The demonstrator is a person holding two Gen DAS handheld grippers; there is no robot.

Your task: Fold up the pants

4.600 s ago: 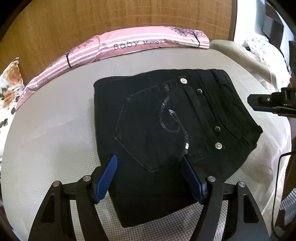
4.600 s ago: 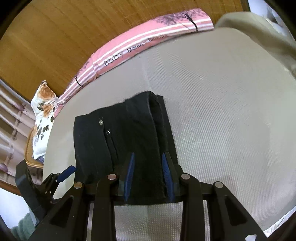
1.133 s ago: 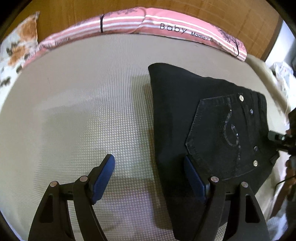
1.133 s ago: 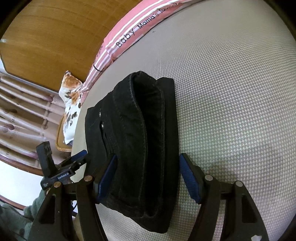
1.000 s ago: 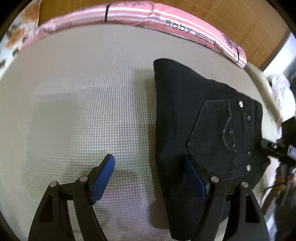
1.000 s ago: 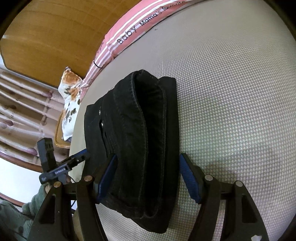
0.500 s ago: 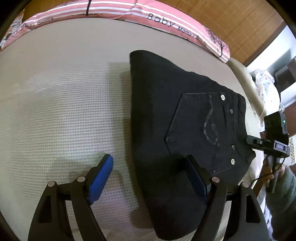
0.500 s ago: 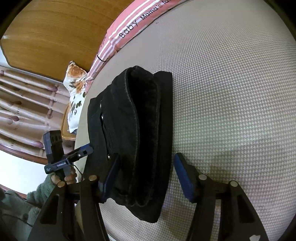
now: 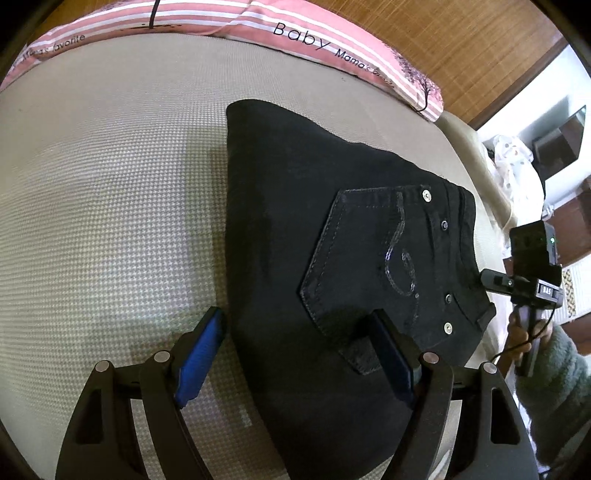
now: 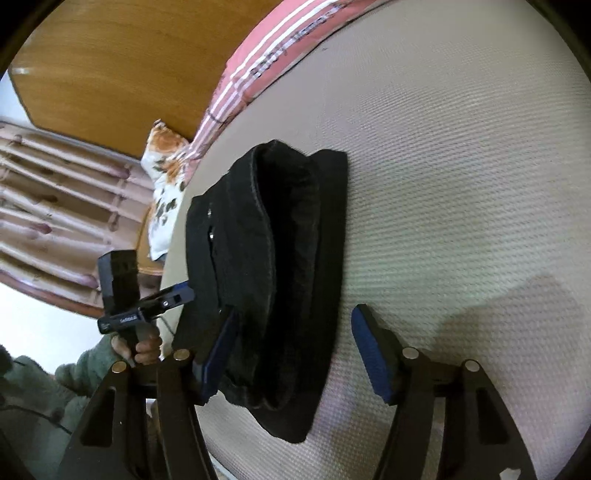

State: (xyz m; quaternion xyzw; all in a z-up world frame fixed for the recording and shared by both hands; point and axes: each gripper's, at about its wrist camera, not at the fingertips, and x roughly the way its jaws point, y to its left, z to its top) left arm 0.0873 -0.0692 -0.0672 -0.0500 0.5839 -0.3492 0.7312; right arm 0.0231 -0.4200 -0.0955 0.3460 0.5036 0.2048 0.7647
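On mattress (image 9: 110,177), folded pants (image 9: 332,258), pocket left-view only

The pink pillow's (image 10: 273,59) lettering is blurred unreadable, and the picture's edge cuts its end off.

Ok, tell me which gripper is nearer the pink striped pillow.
Judging roughly, the left. The left gripper points toward the pink striped pillow, straddling the pants' left edge. The right gripper sits at their far end.
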